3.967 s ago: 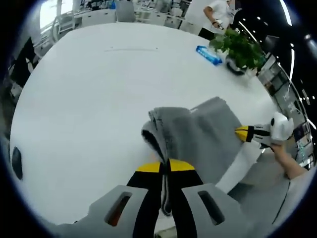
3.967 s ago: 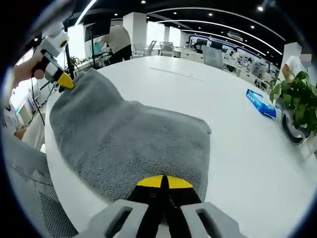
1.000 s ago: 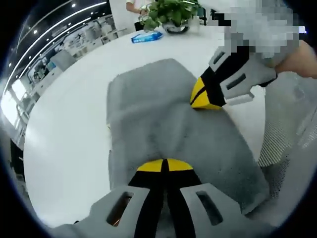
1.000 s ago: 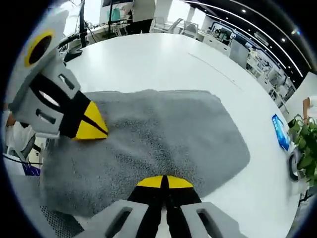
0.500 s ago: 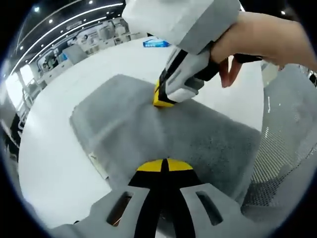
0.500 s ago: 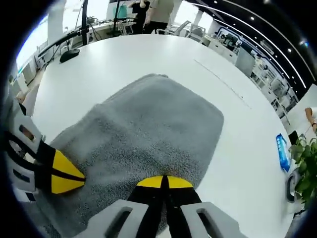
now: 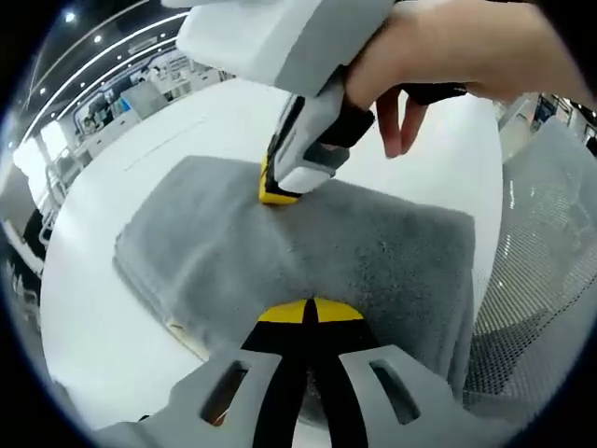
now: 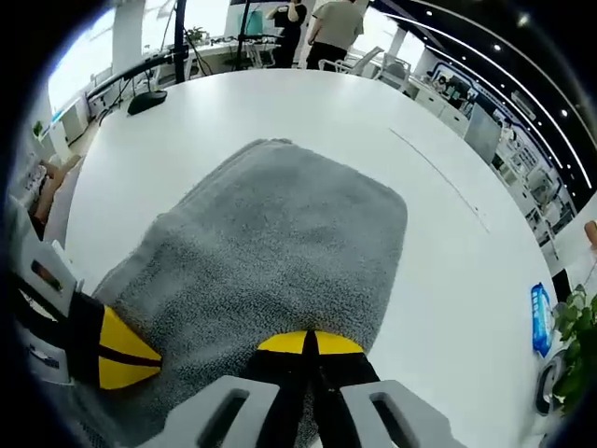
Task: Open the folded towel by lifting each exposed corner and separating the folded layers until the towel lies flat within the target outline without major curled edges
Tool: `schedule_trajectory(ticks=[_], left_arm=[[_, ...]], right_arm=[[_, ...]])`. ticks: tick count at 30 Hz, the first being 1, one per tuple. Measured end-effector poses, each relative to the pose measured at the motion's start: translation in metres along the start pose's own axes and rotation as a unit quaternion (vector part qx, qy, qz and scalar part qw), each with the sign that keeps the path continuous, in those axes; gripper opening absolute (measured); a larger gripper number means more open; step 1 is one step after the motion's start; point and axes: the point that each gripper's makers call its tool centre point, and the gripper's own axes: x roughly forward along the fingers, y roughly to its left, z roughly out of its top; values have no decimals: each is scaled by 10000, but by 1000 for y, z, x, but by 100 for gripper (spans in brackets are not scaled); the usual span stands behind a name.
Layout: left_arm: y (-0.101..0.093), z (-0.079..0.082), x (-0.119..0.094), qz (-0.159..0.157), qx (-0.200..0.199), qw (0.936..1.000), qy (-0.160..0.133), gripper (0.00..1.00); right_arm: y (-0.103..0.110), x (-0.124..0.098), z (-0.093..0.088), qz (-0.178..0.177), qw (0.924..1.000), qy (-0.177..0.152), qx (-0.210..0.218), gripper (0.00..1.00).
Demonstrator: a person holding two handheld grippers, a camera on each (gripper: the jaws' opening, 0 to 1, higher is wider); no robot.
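Observation:
A grey towel lies spread on the white round table, one end near the table edge. In the left gripper view my left gripper is shut on the towel's near edge. My right gripper, held by a hand, reaches in from above with its yellow tips pressed on the towel's far side. In the right gripper view the towel stretches away from my right gripper, which is shut on its near edge. The left gripper grips the same edge at the lower left.
A blue packet and a potted plant sit at the table's far right. A black object lies near the far left rim, with people standing beyond. A grey mesh chair is beside the table edge.
The towel, bunched and folded 4 s ago, now lies spread out. In the last half second my right gripper shifted left across the left gripper view; both stay shut on the towel.

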Motion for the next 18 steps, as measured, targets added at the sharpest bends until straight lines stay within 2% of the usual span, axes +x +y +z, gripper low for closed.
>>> schedule_trajectory(ticks=[1, 2, 7, 11, 18], left_arm=[[-1, 1, -1, 119, 384, 9992, 83, 0], [-1, 1, -1, 178, 490, 9986, 115, 0], [-1, 1, -2, 98, 135, 9998, -61, 0], [-3, 2, -1, 132, 321, 9993, -97, 0], [3, 7, 3, 146, 456, 9988, -78, 0]], right_arm=[[0, 1, 2, -5, 10000, 9, 7, 0], [0, 2, 3, -19, 10000, 42, -3, 0], [0, 4, 7, -33, 9998, 107, -163, 0], [-2, 6, 9, 62, 9999, 101, -8, 0], [0, 14, 24, 122, 9995, -82, -278, 0]])
